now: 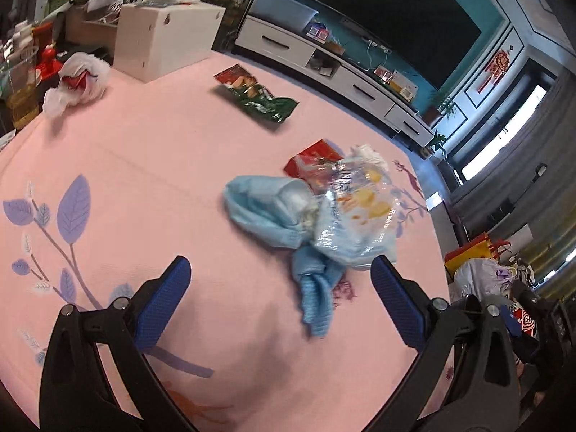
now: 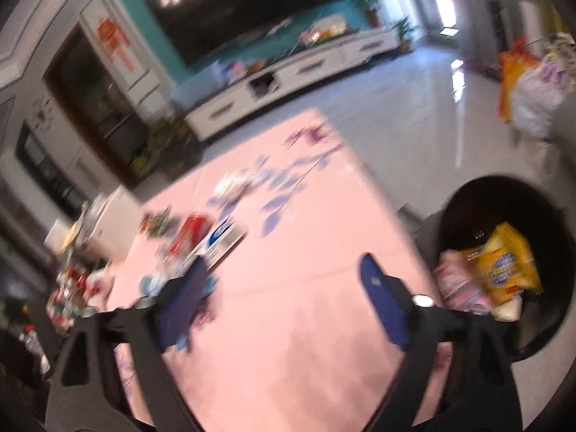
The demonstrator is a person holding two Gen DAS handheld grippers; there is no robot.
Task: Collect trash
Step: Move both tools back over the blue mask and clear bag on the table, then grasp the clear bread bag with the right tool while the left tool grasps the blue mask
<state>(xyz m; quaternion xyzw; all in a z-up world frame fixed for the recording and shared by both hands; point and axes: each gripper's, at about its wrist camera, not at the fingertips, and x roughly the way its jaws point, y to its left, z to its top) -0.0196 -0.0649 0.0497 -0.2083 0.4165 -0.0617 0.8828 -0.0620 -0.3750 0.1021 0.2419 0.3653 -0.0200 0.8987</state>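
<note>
On the pink flowered tablecloth (image 1: 151, 165) lies a crumpled light blue cloth (image 1: 273, 212) with a clear plastic wrapper (image 1: 356, 212) on it and a red packet (image 1: 309, 158) behind. A green and red snack bag (image 1: 255, 95) lies farther back, a white plastic bag (image 1: 77, 82) at the far left. My left gripper (image 1: 280, 270) stands open just short of the blue cloth, nothing between its fingers. In the blurred right wrist view my right gripper (image 2: 284, 273) is open and empty over the cloth. A black bin (image 2: 504, 252) on the right holds a yellow bag (image 2: 504, 266) and pink wrappers.
A white box (image 1: 162, 39) stands at the table's far left edge among clutter. A white TV cabinet (image 1: 324, 61) and a dark screen lie beyond. Bags (image 2: 532, 90) sit on the grey floor at the right. A red box (image 2: 190, 234) and a white-blue box (image 2: 223, 241) lie left.
</note>
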